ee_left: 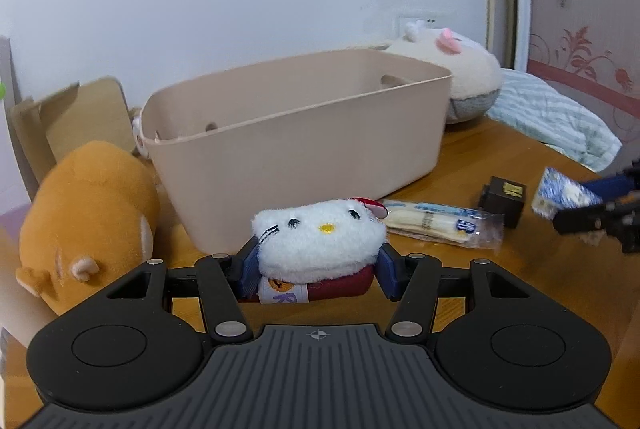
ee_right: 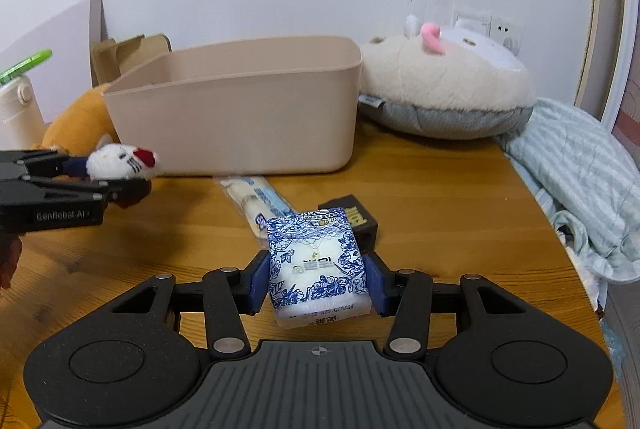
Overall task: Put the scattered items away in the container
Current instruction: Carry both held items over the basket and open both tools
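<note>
White cat plush clamped in left gripper hides its body; right gripper grips tissue pack.

1. This is a home, most likely a bedroom: a striped pale-blue quilt lies bunched at the right edge of a wooden table.
2. Plush toys sit around (an orange one far left, a cream one far right).
3. Pink floral wallpaper and a wall socket show behind.
</note>
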`<state>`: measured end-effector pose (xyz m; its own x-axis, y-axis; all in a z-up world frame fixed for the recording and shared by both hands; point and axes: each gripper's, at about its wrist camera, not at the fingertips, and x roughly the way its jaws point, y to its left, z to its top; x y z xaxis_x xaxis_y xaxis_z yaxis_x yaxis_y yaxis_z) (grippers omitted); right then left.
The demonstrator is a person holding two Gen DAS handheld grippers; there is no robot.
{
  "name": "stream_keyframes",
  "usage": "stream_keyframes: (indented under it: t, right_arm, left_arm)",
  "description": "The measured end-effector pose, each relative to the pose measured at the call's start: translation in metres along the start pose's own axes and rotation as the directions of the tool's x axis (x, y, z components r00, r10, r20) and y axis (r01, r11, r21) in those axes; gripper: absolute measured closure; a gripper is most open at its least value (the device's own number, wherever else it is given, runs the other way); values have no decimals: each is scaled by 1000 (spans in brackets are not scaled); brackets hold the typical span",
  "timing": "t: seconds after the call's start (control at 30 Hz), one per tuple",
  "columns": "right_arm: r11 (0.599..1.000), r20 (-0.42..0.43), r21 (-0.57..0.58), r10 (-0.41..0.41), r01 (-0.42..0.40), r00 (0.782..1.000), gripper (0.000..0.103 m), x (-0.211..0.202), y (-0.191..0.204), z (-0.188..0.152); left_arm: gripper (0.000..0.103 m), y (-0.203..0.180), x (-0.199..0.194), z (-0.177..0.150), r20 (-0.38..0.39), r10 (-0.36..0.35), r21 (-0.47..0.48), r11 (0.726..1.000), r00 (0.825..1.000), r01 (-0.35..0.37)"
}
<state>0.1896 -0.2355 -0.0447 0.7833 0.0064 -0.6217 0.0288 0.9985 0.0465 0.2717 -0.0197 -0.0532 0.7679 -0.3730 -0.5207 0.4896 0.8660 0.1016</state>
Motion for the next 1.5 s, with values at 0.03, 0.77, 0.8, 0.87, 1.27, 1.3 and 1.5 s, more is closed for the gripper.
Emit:
stream_keyframes:
  t: [0.03, 0.77, 0.8, 0.87, 1.27, 1.3, 1.5]
  right_arm:
    - [1000, 8, -1, 1, -1, 1000, 57, -3, 0, 1]
    - [994, 219, -107, 20, 3, 975, 57, -56, 11, 91]
    - [993, 227, -114, 22, 4, 974, 57, -57, 12, 96]
    - [991, 236, -134, 26, 5, 972, 57, -56, 15, 104]
    - [977, 223, -214, 57, -8, 973, 57, -18, 36, 143]
    - [976, 221, -218, 54, -5, 974, 57, -13, 37, 147]
    - [976, 194, -215, 59, -16, 979, 57, 14, 36, 163]
  left_arm:
    - [45, -1, -4, 1, 10, -1, 9, 1000, 1000, 1]
    - [45, 22, -47, 70, 170, 88, -64, 995, 982, -78]
    - [45, 24, -46, 74, 170, 90, -71, 994, 981, -79]
    - [45, 28, -44, 82, 170, 94, -79, 993, 981, -82]
    - [45, 49, -6, 119, 152, 116, -120, 988, 982, -98]
    - [45, 50, -2, 121, 146, 117, -123, 987, 982, -100]
    - [45, 59, 25, 125, 101, 118, -145, 984, 988, -103]
